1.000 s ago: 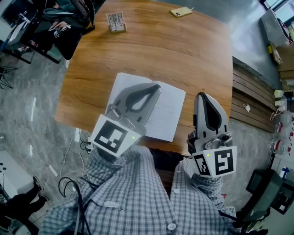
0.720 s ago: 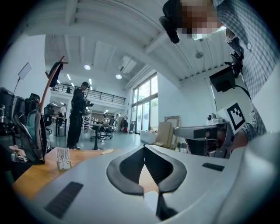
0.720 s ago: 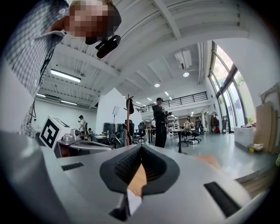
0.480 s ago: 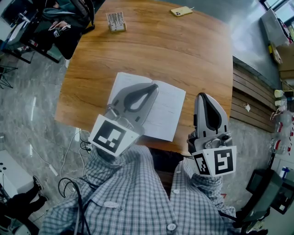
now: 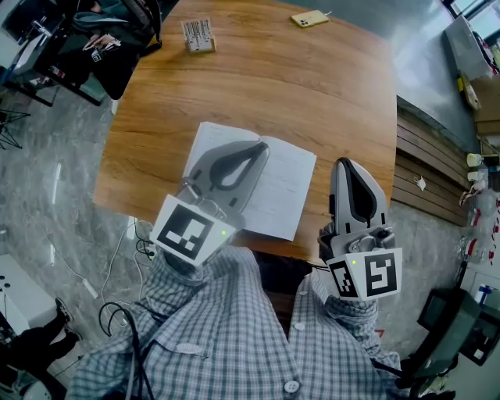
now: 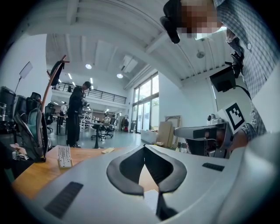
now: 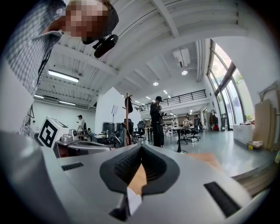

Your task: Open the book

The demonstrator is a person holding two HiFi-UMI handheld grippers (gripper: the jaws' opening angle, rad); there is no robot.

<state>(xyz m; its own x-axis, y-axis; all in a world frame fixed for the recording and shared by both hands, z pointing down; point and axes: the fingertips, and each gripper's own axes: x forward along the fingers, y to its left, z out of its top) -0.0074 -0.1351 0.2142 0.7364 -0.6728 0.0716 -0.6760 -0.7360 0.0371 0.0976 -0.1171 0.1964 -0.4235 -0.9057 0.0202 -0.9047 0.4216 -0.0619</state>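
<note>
Book (image 5: 285, 187) open, whole in head view.

The book (image 5: 283, 186) lies on the table (image 5: 312, 94) near the front edge, with the left gripper (image 5: 262, 148) over it, the right gripper (image 5: 344, 165) just beside it on the right, and a phone (image 5: 308, 19) and card stand (image 5: 198, 37) far behind.

White book (image 5: 285, 187) open flat, near table's front edge.
</note>
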